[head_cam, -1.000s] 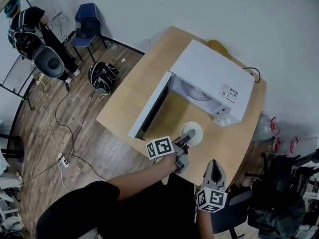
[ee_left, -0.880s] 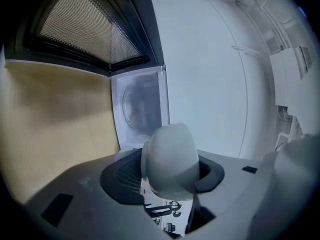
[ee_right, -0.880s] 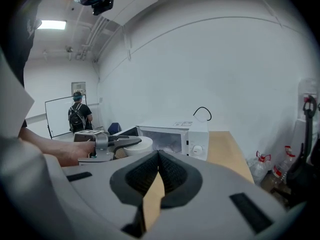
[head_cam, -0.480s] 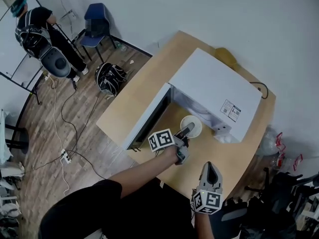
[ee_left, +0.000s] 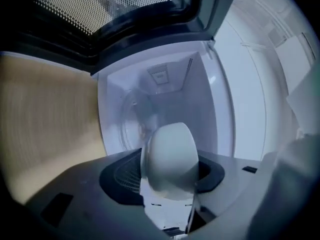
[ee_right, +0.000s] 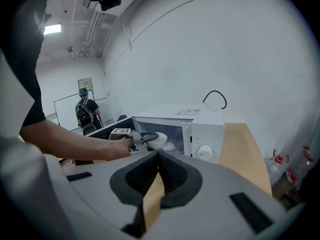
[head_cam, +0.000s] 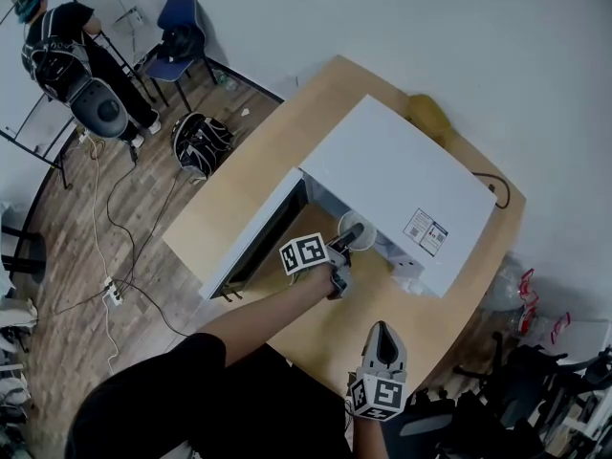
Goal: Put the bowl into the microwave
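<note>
One bowl held at the mouth of the microwave
Near the centre of the head view, the left claw is closed on the rim of the white bowl. The cavity lies straight ahead along its jaws, so I judge the next move is forward. The right claw, at lower centre, is closed on nothing and well apart, over the desk.

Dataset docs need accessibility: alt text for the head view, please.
Seen from above, the left gripper holds a white bowl by its rim at the mouth of a white microwave whose door stands open on a wooden table. The right gripper hovers shut and empty near the table's front edge.
</note>
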The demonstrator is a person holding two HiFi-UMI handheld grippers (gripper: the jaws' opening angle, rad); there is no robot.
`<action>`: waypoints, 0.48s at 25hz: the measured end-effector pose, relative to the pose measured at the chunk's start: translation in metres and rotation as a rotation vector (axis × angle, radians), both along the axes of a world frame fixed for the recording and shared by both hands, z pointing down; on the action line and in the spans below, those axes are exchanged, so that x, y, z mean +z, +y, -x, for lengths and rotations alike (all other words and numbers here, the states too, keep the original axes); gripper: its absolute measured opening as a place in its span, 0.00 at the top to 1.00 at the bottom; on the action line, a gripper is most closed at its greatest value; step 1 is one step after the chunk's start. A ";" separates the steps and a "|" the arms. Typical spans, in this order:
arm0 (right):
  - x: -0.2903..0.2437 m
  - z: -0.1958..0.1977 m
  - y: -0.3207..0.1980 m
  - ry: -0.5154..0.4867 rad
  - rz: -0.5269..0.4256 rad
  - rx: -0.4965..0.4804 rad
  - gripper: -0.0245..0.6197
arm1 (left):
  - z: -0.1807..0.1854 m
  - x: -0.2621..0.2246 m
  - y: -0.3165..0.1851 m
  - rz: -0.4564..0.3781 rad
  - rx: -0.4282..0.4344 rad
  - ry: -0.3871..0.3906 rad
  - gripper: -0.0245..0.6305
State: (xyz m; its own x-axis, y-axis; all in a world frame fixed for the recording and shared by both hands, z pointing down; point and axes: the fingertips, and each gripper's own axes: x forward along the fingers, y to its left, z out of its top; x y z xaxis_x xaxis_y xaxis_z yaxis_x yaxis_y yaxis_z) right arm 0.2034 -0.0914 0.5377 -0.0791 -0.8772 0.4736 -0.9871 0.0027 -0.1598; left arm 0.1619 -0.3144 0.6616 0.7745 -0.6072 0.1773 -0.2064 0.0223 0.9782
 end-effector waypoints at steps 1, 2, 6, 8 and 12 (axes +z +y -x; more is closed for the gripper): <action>0.001 -0.003 -0.001 -0.001 0.002 0.004 0.87 | -0.002 0.005 -0.005 0.007 -0.006 -0.004 0.63; 0.002 -0.007 -0.002 -0.003 0.005 0.009 0.87 | -0.004 0.009 -0.010 0.010 -0.017 -0.012 0.63; 0.005 -0.019 -0.007 -0.035 0.000 0.032 0.87 | -0.013 0.023 -0.029 0.020 -0.049 -0.038 0.63; 0.005 -0.022 -0.008 -0.040 -0.005 0.038 0.87 | -0.017 0.029 -0.036 0.039 -0.063 -0.032 0.63; 0.007 -0.021 -0.009 -0.049 0.004 0.043 0.87 | -0.026 0.036 -0.048 0.058 -0.078 -0.036 0.63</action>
